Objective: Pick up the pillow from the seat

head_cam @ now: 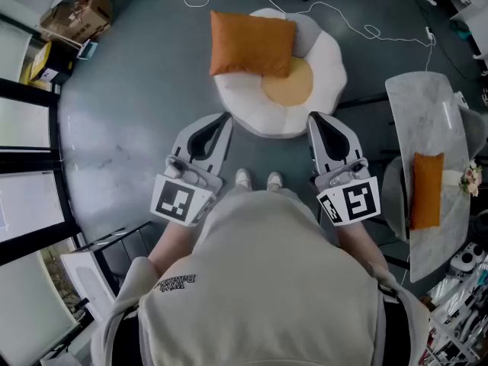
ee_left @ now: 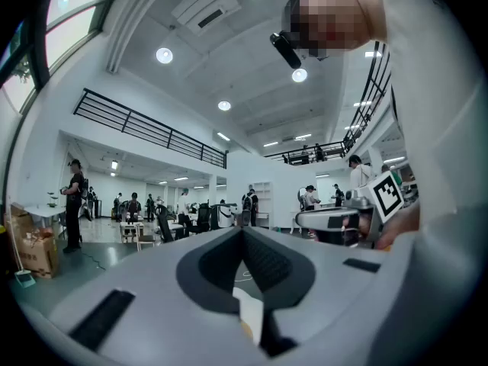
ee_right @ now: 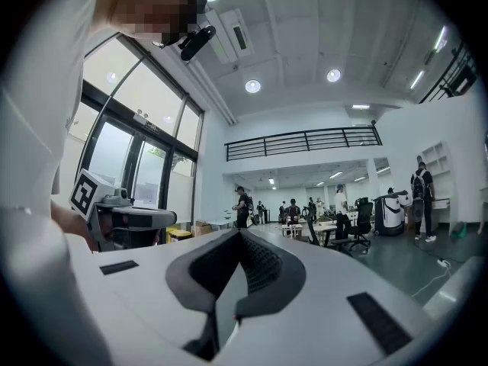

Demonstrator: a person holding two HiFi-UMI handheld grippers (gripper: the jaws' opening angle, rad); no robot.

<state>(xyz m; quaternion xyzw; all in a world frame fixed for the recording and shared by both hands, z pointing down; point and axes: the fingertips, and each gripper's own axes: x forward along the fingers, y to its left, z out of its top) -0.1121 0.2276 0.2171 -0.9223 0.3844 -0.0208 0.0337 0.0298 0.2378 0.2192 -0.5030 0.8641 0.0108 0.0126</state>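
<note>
While we stand at the near rim of the seat [head_cam: 255, 120], both tools are held out in front of us with nothing in them. The left gripper [head_cam: 224, 117] has its jaws pressed together, and so has the right gripper [head_cam: 313, 117]. Each gripper view shows the two pads meeting along one seam, with only the open hall beyond.

The pillow [head_cam: 252, 44] lies ahead of both sets of jaws, on the far part of the seat. It is well apart from either tip and nearer the line of the left jaws than the right. It rests flat, one corner overlapping the seat's yellow centre [head_cam: 293, 86].

We judge it light and soft, a stuffed fabric cushion that will sag and fold where pinched rather than lift like a board. The cover looks matte, so slipping seems a small worry, and nothing about it is fragile. We would first part the jaws, then take the near edge or a near corner, biting deep enough to catch filling as well as cloth. Gripping opposite sides with both tools should keep it from drooping.
</note>
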